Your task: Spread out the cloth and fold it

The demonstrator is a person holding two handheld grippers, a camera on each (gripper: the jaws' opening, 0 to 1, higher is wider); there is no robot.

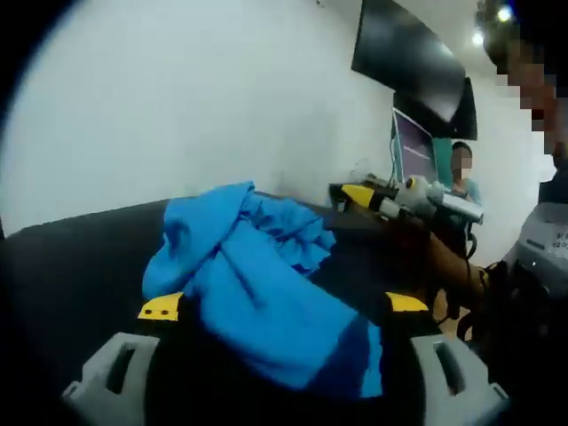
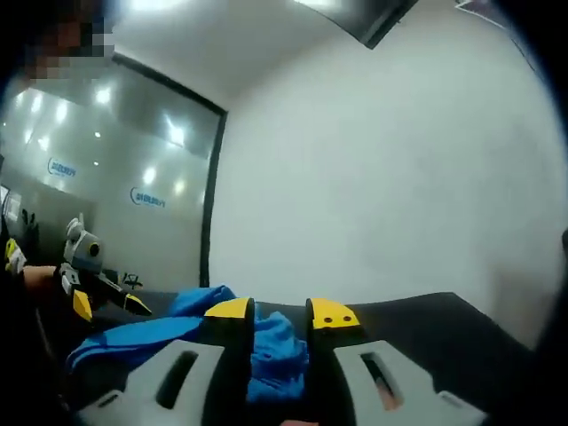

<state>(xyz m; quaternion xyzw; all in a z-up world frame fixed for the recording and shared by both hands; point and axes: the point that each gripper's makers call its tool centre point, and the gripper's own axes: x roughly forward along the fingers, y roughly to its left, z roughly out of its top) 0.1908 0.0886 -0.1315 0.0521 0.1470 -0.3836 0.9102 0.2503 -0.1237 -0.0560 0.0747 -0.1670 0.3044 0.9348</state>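
On the dark tabletop lies the crumpled bright blue cloth, bunched between the spread jaws of the left hand-held gripper. The right hand-held gripper pinches a fold of it. I think both should take separate edges and pull apart slowly, so the cloth opens flat before folding.

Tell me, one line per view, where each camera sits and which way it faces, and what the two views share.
Left gripper view: rides on the left gripper, looks over a crumpled blue cloth on the dark table toward a white wall; the right gripper enters from the right.
Right gripper view: rides on the right gripper, its jaws close together with cloth between them, faces the white wall and a glass partition.
Shared: cloth, table, wall.
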